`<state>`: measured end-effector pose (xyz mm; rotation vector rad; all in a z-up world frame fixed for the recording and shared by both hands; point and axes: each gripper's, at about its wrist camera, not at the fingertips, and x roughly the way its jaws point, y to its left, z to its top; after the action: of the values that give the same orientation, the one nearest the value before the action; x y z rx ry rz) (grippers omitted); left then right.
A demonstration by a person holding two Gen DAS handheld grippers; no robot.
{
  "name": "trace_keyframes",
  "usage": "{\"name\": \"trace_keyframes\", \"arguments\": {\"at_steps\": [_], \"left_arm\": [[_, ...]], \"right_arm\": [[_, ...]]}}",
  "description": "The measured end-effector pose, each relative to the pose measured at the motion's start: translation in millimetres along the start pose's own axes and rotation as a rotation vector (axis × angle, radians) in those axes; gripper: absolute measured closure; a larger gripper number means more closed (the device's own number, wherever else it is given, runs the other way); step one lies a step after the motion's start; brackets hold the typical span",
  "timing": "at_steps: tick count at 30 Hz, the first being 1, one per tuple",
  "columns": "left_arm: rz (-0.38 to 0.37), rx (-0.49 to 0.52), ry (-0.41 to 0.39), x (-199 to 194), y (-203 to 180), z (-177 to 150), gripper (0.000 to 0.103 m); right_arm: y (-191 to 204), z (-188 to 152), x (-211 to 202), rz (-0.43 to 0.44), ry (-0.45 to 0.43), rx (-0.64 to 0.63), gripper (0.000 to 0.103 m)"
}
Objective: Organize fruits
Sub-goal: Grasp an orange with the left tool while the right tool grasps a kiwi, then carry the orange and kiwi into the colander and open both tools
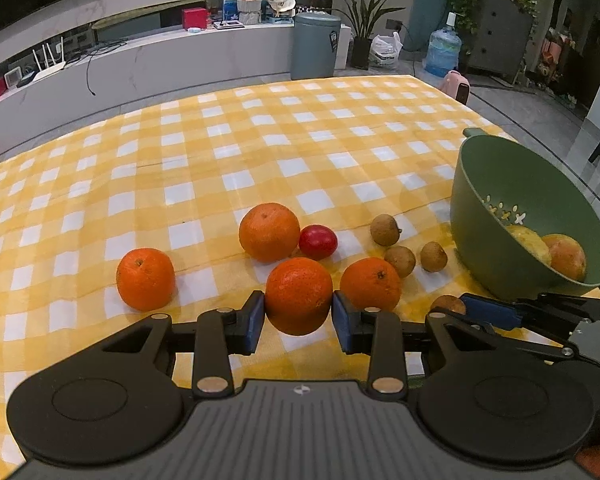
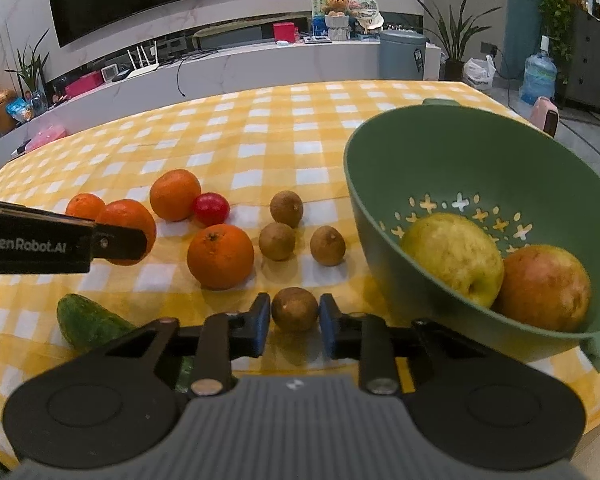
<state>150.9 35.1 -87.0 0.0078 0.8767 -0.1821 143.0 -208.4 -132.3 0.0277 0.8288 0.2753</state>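
Observation:
My left gripper [image 1: 298,314] is shut on an orange [image 1: 299,295], both pads against its sides; it also shows in the right wrist view [image 2: 130,228]. My right gripper [image 2: 294,318] is shut on a small brown longan [image 2: 295,309], low over the cloth; it also shows in the left wrist view [image 1: 448,305]. Three more oranges [image 1: 145,279] [image 1: 269,232] [image 1: 371,283], a red tomato-like fruit [image 1: 318,242] and three loose longans [image 2: 286,208] [image 2: 277,241] [image 2: 327,245] lie on the yellow checked tablecloth [image 1: 220,152]. A green colander bowl [image 2: 452,160] holds a yellow-green apple [image 2: 454,258] and a reddish apple [image 2: 544,286].
A green cucumber [image 2: 88,322] lies at the near left in the right wrist view. The table's right edge runs just past the bowl. Behind the table stand a grey bin [image 1: 315,46], a water bottle [image 1: 442,52] and a low white counter [image 1: 140,64].

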Motion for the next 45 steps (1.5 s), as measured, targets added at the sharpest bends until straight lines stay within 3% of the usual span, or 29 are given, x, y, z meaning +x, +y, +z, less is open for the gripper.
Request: {"name": "trace_keyframes", "arguments": {"at_steps": [14, 26, 35, 41, 45], "left_arm": [[-0.054, 0.009, -0.039, -36.2, -31.8, 13.4, 0.063], [-0.125, 0.083, -0.087, -56.6, -96.3, 37.5, 0.063], [-0.195, 0.196, -0.064, -32.2, -147.6, 54.5, 0.063], [-0.248, 0.181, -0.001, 2.6, -157.4, 65.3, 0.063], [-0.235, 0.196, 0.044, 22.2, -159.1, 71.0, 0.063]], "right_arm": [[-4.9, 9.8, -69.3, 0.122, -0.138, -0.078, 0.081], [-57.5, 20.4, -117.2, 0.144, -0.219, -0.109, 0.081], [-103.7, 33.4, -123.0, 0.069, -0.197, -0.194, 0.081], [-121.5, 47.6, -108.6, 0.043, -0.147, -0.251, 0.081], [-129.3, 55.8, -90.6, 0.019, -0.102, -0.293, 0.081]]}}
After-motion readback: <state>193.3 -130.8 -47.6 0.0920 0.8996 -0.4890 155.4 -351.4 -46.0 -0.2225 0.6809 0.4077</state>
